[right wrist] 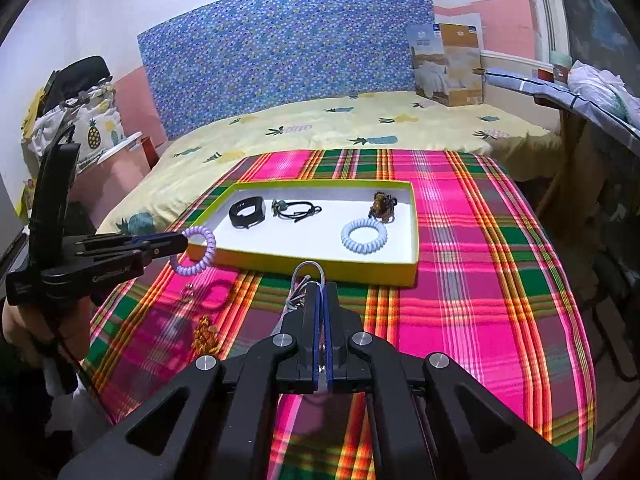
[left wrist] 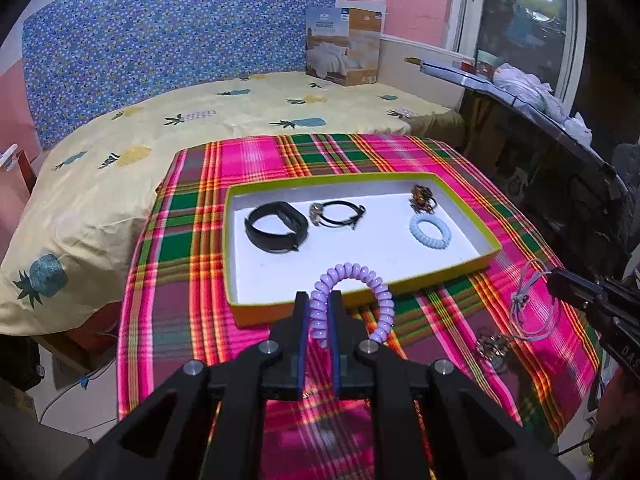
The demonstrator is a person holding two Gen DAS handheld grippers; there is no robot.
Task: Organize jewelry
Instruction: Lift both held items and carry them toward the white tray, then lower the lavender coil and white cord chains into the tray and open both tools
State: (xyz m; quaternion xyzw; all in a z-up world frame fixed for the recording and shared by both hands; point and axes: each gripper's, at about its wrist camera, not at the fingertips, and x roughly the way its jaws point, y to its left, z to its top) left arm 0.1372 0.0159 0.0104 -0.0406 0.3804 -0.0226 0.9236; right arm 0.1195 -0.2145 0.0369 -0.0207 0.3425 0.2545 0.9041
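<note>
A yellow-rimmed white tray [left wrist: 490, 254] [right wrist: 414, 268] lies on the plaid cloth. In it are a black band [left wrist: 276, 229] [right wrist: 247, 212], a black cord bracelet [left wrist: 340, 215] [right wrist: 296, 209], a brown beaded piece [left wrist: 423, 198] [right wrist: 382, 204] and a pale blue coil tie [left wrist: 431, 230] [right wrist: 364, 235]. My left gripper [left wrist: 319, 304] [right wrist: 182, 242] is shut on a purple coil tie [left wrist: 352, 300] [right wrist: 196, 252], held near the tray's front edge. My right gripper [right wrist: 321, 290] [left wrist: 554, 280] is shut on a grey cord [left wrist: 532, 308] [right wrist: 298, 284] lying on the cloth.
A gold beaded piece [left wrist: 492, 346] [right wrist: 205, 334] and a small ring [right wrist: 188, 291] lie on the plaid cloth [left wrist: 192, 280] [right wrist: 460, 280] in front of the tray. A bed with a pineapple sheet [left wrist: 120, 152] lies behind, and a cluttered board [left wrist: 520, 92] is to the right.
</note>
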